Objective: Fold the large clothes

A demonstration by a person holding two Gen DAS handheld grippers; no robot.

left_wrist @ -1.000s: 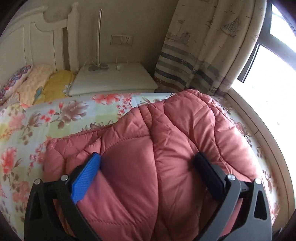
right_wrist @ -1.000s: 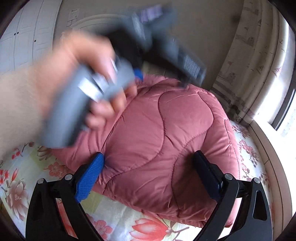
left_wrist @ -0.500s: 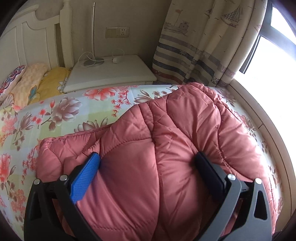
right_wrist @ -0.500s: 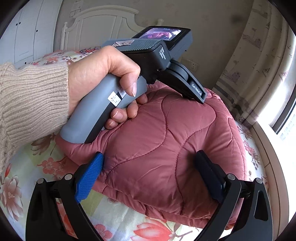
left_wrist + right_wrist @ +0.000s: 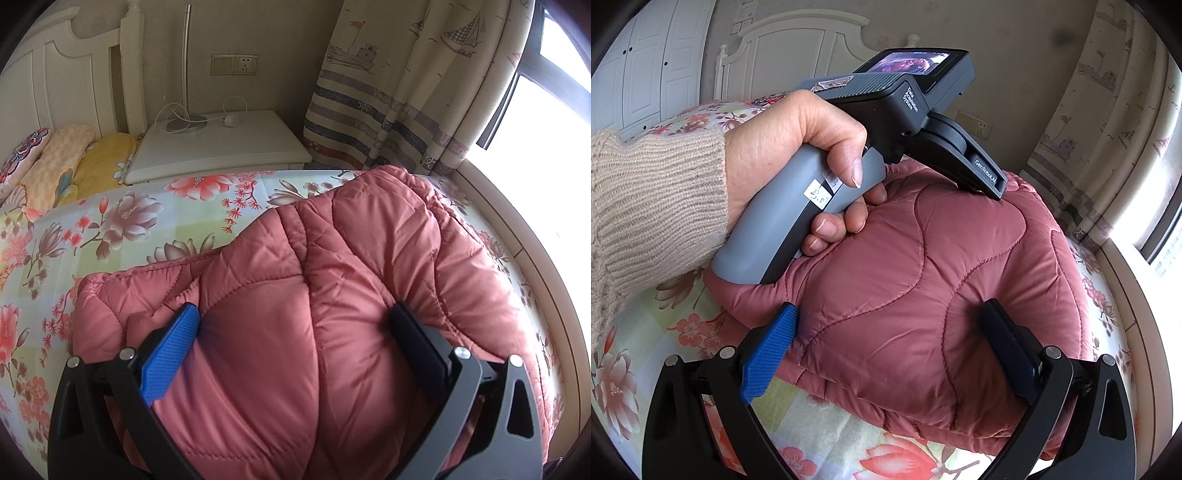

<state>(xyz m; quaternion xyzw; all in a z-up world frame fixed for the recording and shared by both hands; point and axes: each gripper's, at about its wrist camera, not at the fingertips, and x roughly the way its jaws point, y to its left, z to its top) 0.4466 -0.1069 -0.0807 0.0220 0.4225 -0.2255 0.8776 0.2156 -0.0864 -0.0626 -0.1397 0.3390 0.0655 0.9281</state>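
A pink quilted padded jacket (image 5: 332, 295) lies folded into a thick bundle on the flowered bed sheet (image 5: 110, 229); it also shows in the right wrist view (image 5: 923, 277). My left gripper (image 5: 295, 332) is open, its fingers wide apart and pressed down onto the top of the bundle. My right gripper (image 5: 890, 328) is open too, its fingers spread against the near side of the bundle. The hand-held body of the left gripper (image 5: 908, 107) rests on the jacket's top.
A white nightstand (image 5: 218, 147) with a lamp base and cable stands beyond the bed. Pillows (image 5: 55, 162) lie at the left by the headboard (image 5: 66, 81). A striped curtain (image 5: 406, 92) and window ledge (image 5: 535, 240) border the bed's right side. A wardrobe (image 5: 653, 62) stands far left.
The left gripper has tilted and drawn back a little over the bundle; its hand was moving fast and has settled on the jacket's top. The right gripper stays in place.
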